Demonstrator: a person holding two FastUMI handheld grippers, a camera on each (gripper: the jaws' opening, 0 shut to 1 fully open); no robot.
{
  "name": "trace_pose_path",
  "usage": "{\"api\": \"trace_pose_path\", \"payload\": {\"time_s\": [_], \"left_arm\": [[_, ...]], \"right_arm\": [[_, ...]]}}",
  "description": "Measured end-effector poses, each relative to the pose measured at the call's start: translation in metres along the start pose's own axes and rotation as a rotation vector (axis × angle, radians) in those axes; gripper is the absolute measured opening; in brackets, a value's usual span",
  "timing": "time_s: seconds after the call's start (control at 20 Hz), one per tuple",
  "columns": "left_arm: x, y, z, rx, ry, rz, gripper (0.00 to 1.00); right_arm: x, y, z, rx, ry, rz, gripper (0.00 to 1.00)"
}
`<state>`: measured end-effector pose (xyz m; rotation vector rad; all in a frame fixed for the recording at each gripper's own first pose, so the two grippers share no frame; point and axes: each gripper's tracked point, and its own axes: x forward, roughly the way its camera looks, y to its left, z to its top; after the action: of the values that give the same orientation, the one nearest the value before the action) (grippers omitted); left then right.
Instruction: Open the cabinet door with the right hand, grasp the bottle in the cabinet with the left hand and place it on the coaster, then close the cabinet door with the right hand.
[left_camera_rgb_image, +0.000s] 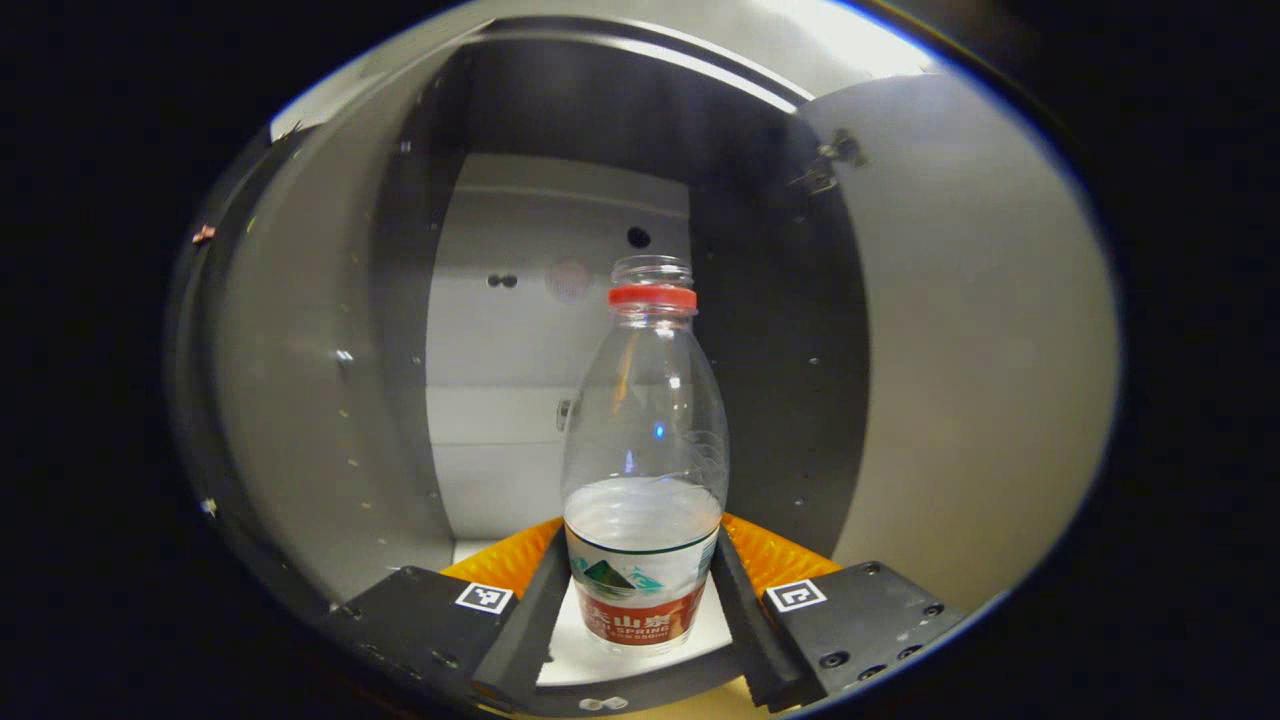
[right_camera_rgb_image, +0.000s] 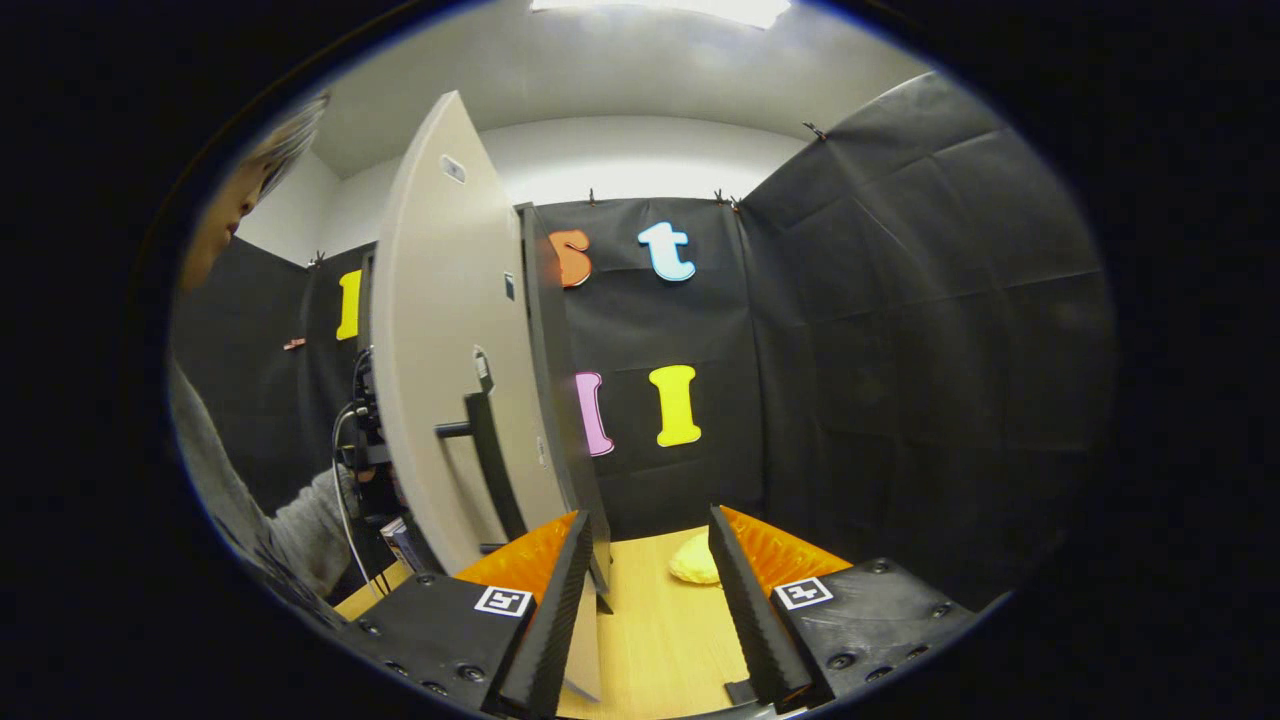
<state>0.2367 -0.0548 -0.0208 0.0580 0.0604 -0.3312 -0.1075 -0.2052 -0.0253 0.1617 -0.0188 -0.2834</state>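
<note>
Landmark: the cabinet (left_camera_rgb_image: 300, 420), its door swung open.

Left hand-held gripper (left_camera_rgb_image: 640, 600): reaches level into the cabinet mouth, pointing at the back panel. Its two fingers stand on either side of the bottle (left_camera_rgb_image: 645, 470), close against the labelled lower part. Whether both press on it cannot be told from the left gripper view.

Bottle: clear plastic, red neck ring, no cap seen, upright on the cabinet's white floor, a little liquid at the bottom. It stands near the front edge of the cabinet floor, well forward of the back panel. Open room lies above the bottle up to the cabinet's top edge, and to either side between it and the dark inner walls.

Cabinet door (right_camera_rgb_image: 440, 350): seen edge-on in the right gripper view, hanging open at the cabinet's right, with a dark bar handle (right_camera_rgb_image: 490, 450) on its pale face. A person's grey sleeve (right_camera_rgb_image: 300, 530) shows beyond its far edge.

Right hand-held gripper (right_camera_rgb_image: 640, 590): held level just right of the door's lower edge, fingers spread apart, nothing between them. Its left finger sits close to the door's edge; contact cannot be told.

Coaster (right_camera_rgb_image: 695, 560): pale yellow, lying flat on the wooden tabletop (right_camera_rgb_image: 650, 640), right of the door and ahead of the right gripper, with bare tabletop around it.
</note>
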Motion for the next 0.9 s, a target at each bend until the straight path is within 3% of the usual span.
{"api": "trace_pose_path", "payload": {"time_s": [0.2, 0.45, 0.65, 0.9], "left_arm": [[-0.083, 0.002, 0.002, -0.004, 0.018, -0.077, 0.77], [-0.171, 0.026, -0.019, -0.080, 0.045, -0.110, 0.77], [-0.232, 0.042, -0.066, -0.141, 0.098, -0.109, 0.77], [-0.267, 0.044, -0.133, -0.196, 0.095, -0.107, 0.77]], "right_arm": [[-0.034, 0.054, 0.005, -0.043, -0.018, 0.046, 0.72], [-0.067, 0.115, -0.007, -0.049, -0.031, 0.140, 0.73], [-0.054, 0.173, -0.040, -0.026, 0.022, 0.223, 0.73], [-0.015, 0.232, -0.083, -0.085, 0.039, 0.283, 0.73]]}}
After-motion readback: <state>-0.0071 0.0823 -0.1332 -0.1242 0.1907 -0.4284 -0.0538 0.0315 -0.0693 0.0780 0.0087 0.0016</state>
